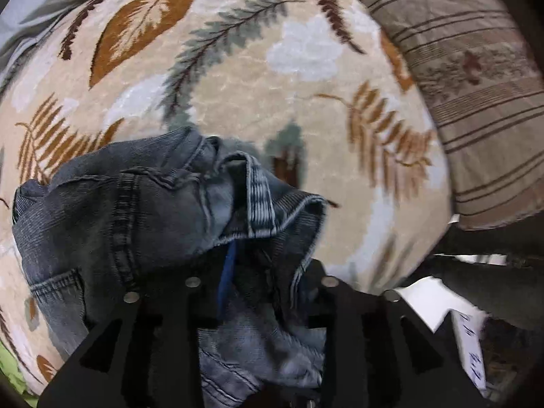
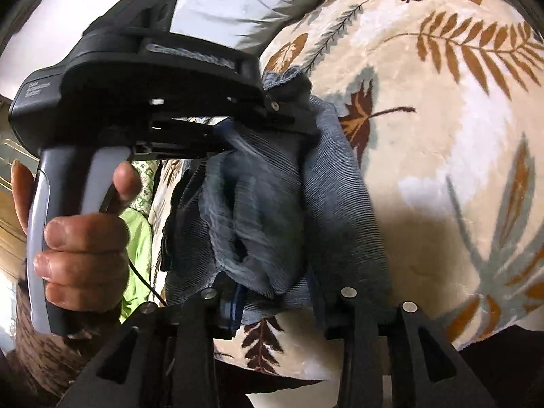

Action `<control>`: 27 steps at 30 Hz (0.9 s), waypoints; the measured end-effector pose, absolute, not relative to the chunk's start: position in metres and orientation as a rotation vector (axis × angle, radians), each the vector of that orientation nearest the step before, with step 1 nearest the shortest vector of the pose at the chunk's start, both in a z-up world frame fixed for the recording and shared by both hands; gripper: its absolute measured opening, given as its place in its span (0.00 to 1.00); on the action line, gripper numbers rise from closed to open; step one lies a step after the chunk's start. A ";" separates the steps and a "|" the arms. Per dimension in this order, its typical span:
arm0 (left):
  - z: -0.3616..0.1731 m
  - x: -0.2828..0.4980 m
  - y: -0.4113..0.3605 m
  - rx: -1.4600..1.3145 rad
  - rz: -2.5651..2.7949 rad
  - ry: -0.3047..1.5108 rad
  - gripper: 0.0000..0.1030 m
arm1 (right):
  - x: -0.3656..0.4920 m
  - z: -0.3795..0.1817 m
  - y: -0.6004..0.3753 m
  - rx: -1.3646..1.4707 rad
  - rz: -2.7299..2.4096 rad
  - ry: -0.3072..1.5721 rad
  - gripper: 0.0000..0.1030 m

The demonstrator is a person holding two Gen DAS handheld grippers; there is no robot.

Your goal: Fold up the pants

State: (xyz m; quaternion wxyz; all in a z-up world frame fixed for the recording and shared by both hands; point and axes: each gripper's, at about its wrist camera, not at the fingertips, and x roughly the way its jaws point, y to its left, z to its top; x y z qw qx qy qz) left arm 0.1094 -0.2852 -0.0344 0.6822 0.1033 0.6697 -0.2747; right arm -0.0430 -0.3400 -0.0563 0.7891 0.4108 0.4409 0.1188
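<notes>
Bunched grey jeans (image 1: 142,210) on leaf-print blanket (image 1: 238,68), between both part-open hand-held grippers, grip unclear

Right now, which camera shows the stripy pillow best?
The left wrist view: the striped pillow fills its upper right, beside the leaf-patterned blanket. The right wrist view shows none of it, mostly the jeans.

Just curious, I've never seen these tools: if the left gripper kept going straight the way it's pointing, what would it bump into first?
Most likely the bunched grey jeans, which already lie between the left gripper's fingers. Behind them is the leaf-patterned blanket. Depth is hard to judge here.
</notes>
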 end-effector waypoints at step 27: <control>-0.047 0.101 -0.087 -0.300 -0.478 1.497 0.65 | 0.045 -0.037 -0.349 0.545 0.248 1.034 0.18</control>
